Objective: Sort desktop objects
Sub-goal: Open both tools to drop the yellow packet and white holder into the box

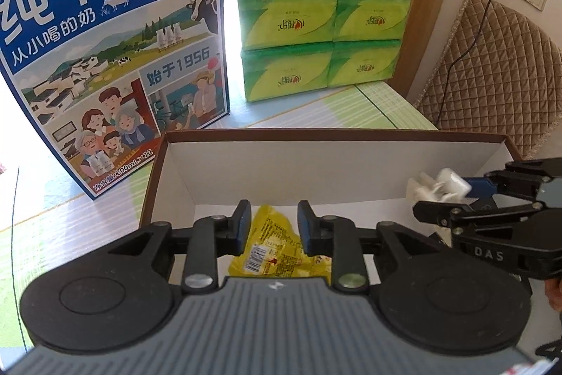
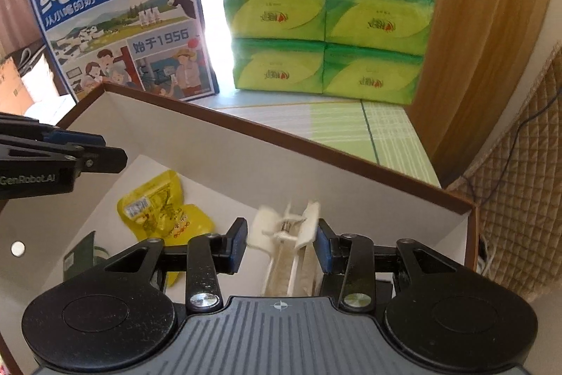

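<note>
Left tongs sit over the box, jaws apart with nothing between them. Directly below the gap I see the yellow pouch lying flat on the box floor, barcode side up.

Right tongs are also inside the box, to the right of my left tongs. A white clip sits between the pads. The right pad looks to be touching its edge; the left pad shows a thin gap, and the clip is motion-blurred, so I can't tell if it's gripped or loose. From the left wrist view the clip sticks out past the right fingertips, near the box's right wall.

In the right wrist view the pouch lies left of the right tongs, just under the left tongs. A dark green item is partly hidden lower left of the pouch; can't identify it.

Beyond the box on the desk: milk carton standing ahead-left, stacked green tissue packs ahead-right. Quilted cushion far right, off the desk.
</note>
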A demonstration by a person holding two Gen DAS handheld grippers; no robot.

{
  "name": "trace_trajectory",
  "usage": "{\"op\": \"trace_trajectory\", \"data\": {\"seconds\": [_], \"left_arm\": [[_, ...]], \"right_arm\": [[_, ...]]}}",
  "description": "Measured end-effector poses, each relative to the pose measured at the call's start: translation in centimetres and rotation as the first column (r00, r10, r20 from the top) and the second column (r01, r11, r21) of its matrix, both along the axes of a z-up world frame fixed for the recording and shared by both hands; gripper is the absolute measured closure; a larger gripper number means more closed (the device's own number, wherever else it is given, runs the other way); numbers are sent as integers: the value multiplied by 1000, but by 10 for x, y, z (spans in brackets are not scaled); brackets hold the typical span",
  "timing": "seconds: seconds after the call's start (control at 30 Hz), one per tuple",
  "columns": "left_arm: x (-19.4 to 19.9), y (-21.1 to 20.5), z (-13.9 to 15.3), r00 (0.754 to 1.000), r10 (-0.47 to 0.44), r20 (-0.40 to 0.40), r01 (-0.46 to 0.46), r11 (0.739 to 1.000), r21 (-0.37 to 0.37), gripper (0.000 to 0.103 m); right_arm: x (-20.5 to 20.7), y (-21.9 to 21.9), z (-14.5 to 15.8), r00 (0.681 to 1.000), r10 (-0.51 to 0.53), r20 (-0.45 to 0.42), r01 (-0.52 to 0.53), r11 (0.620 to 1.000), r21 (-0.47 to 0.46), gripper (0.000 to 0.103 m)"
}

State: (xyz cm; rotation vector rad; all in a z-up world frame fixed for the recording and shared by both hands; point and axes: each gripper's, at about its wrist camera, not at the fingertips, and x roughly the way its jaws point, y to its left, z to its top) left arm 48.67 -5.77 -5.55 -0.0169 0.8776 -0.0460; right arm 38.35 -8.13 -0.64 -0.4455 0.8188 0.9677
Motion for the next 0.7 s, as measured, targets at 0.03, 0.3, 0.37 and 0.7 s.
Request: {"op": "trace_trajectory", "data": {"seconds": [0.03, 0.3, 0.37, 0.7], "left_arm": [[-1, 1, 1, 1000, 0, 0, 0, 1000, -2, 76], [-19, 3, 13, 1000, -20, 13, 20, 1000, -6, 53], [-25, 3, 16, 1000, -25, 16, 26, 1000, -7, 46], [-65, -5, 38, 998, -36, 51, 36, 999, 6, 23]], "right_arm": [[0, 0, 0, 1000, 3, 8, -3, 1000, 0, 63], [-9, -16, 15, 998, 53, 37, -54, 998, 33, 19], [-15, -23, 20, 997, 66, 40, -68, 997, 36, 7], [-44, -55, 42, 996, 77, 40, -79, 996, 45, 2]]}}
